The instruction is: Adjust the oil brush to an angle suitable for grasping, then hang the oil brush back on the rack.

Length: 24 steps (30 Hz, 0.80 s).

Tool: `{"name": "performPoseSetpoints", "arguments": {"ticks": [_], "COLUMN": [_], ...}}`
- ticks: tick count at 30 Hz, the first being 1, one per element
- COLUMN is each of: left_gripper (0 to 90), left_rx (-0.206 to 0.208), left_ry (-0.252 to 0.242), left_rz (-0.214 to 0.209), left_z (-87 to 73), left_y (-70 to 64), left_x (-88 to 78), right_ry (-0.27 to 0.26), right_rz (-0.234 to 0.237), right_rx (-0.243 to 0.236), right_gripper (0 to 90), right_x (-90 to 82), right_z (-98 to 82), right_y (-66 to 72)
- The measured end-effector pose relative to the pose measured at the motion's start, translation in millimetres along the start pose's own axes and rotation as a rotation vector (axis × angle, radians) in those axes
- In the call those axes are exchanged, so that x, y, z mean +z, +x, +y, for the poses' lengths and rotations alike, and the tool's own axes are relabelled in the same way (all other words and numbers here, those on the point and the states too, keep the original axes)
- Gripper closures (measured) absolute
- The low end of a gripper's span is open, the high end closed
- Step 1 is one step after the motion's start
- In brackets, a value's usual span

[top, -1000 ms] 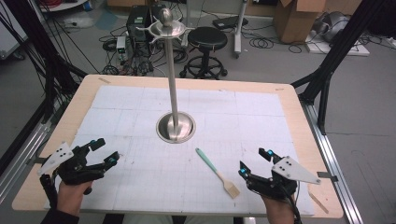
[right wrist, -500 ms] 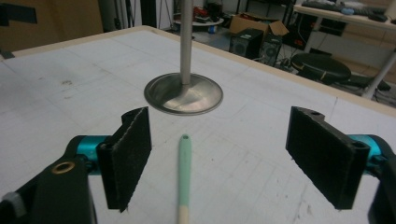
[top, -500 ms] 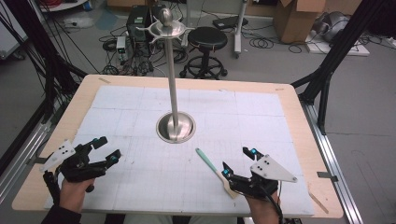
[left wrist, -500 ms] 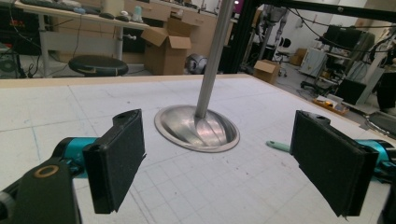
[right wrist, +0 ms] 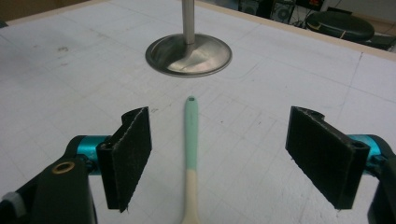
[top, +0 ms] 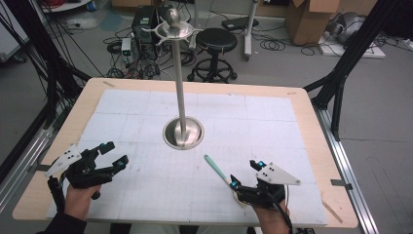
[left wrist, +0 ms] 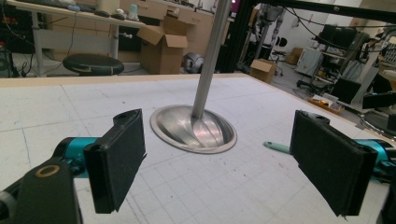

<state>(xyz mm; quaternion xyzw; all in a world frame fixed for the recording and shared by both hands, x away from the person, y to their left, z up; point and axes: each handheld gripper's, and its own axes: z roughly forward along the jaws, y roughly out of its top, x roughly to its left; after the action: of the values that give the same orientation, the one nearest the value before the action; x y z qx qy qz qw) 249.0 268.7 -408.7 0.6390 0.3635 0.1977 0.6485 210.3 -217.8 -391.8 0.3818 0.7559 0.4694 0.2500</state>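
Note:
A spoon point(top: 216, 169) with a mint-green handle and a pale wooden end lies flat on the white mat, right of centre near the front. My right gripper point(top: 243, 174) is open and low over its wooden end. In the right gripper view the spoon point(right wrist: 190, 140) runs up the middle between the two spread jaws of the right gripper point(right wrist: 219, 158) and touches neither. My left gripper point(top: 116, 153) is at the front left, open and holding nothing. From the left gripper point(left wrist: 219, 163) the green handle tip point(left wrist: 278, 147) shows farther off.
A metal stand with a round domed base point(top: 183, 132) and a tall pole point(top: 180, 83) rises from the middle of the mat point(top: 146, 112), just beyond the spoon's handle tip. The wooden table edge point(top: 311, 112) frames the mat. Stool, cables and boxes stand on the floor behind.
My right gripper has moved left and now has the spoon's wooden end between its open jaws. The left gripper has barely shifted. The spoon has not moved.

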Motion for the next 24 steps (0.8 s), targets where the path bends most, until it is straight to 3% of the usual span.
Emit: {"name": "performPoseSetpoints", "arguments": {"ticks": [7,11,16,20,24], "left_gripper": [18.5,18.5,18.5,18.6,18.6], "left_rx": [0.001,0.004,0.007,0.006,0.017], "left_ry": [0.005,0.011,0.014,0.014,0.024], "left_rz": [0.003,-0.001,-0.005,-0.011,-0.014], "left_z": [0.2,-0.1,-0.4,-0.2,-0.3], "left_y": [-0.5,-1.3,-1.1,-2.4,-4.7], "left_x": [0.6,0.5,0.5,1.1,2.7], "right_ry": [0.051,0.13,0.189,0.281,0.338], "right_rz": [0.007,0.029,0.032,0.028,0.047], "right_rx": [-0.009,0.003,-0.007,-0.006,-0.02], "right_gripper": [23.9,25.1,29.4,31.1,35.8], "right_x": [9.2,20.4,33.4,46.1,54.4], "right_z": [-4.8,-10.3,-13.1,-19.4,-24.9], "right_y": [1.4,1.8,6.6,7.2,8.5]}}
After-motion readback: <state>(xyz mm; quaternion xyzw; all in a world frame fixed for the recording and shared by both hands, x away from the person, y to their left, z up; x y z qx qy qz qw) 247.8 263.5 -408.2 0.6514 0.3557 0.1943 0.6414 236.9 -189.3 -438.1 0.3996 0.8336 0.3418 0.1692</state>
